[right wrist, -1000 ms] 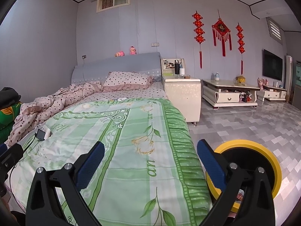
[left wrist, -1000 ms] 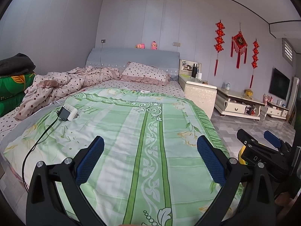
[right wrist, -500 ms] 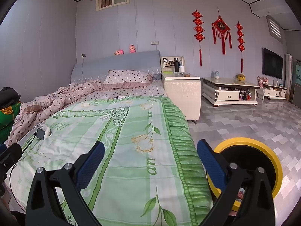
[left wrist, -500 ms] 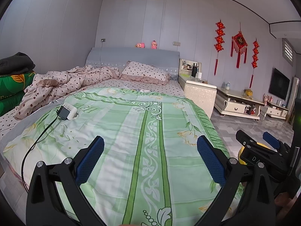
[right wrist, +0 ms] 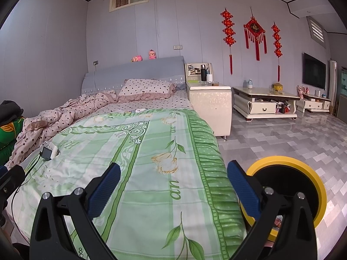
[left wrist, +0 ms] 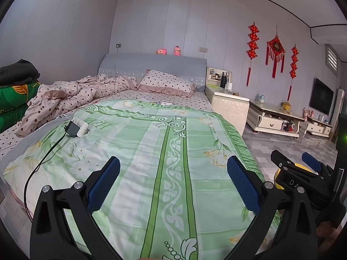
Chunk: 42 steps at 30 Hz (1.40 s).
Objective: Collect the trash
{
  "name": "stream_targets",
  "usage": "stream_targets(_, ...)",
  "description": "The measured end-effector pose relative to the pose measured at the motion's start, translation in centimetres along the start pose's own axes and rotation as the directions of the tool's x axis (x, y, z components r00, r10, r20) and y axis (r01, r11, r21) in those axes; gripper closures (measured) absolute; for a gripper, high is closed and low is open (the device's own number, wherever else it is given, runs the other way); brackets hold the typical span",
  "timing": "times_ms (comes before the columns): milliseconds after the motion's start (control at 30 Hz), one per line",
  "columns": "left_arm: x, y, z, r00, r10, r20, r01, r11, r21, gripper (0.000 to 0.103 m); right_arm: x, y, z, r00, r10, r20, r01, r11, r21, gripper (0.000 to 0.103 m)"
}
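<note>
A round bin with a yellow rim [right wrist: 288, 162] and black inside stands on the floor beside the bed's right edge; a sliver of it shows in the left wrist view [left wrist: 277, 176]. Small white scraps lie far up the bed [left wrist: 166, 103], also in the right wrist view [right wrist: 138, 111]. My left gripper [left wrist: 173, 184] is open and empty above the green bedspread [left wrist: 138, 151]. My right gripper [right wrist: 173, 186] is open and empty over the bed's right edge, and shows in the left wrist view [left wrist: 303, 166].
A white charger block with a black plug and cable [left wrist: 77, 127] lies on the bedspread at left. A crumpled dotted quilt [left wrist: 71, 93] and pillow [left wrist: 167, 83] lie at the head. A nightstand [right wrist: 209, 106] and low TV cabinet [right wrist: 264, 104] stand right, by tiled floor [right wrist: 282, 138].
Both views have shifted slightly forward over the bed. Both grippers stay open and empty.
</note>
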State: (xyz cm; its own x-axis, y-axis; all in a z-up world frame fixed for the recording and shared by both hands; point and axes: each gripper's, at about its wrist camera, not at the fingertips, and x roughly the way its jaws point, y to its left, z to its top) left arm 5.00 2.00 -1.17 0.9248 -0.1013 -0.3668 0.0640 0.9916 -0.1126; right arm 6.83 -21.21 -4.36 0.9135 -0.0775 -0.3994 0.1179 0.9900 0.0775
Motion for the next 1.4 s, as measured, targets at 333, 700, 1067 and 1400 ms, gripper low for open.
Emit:
stream_targets(333,0.09,0.0,-0.13,1.0,-0.001,-0.002,0.001,1.0,0.0,0.008,0.03,-0.13,-0.39,1.0,0.001,-0.007,-0.001,1.0,0.004,0.008)
stream_targets(700,0.08,0.04,-0.02,1.0,-0.001,-0.002,0.001,1.0,0.0,0.008,0.03,-0.15,-0.27,1.0,0.0,-0.008,0.0,1.0,0.004,0.008)
stream_targets(1067,0.06,0.0,0.05,1.0,0.0,-0.002,0.0,1.0,0.0,0.008,0.07,-0.11,-0.35,1.0,0.002,-0.013,-0.001,1.0,0.006,0.008)
stream_targets(1400,0.08,-0.22,-0.29,1.0,-0.003,-0.004,0.003,1.0,0.0,0.008,-0.01,-0.16,-0.48,1.0,0.002,-0.015,-0.002,1.0,0.009,0.008)
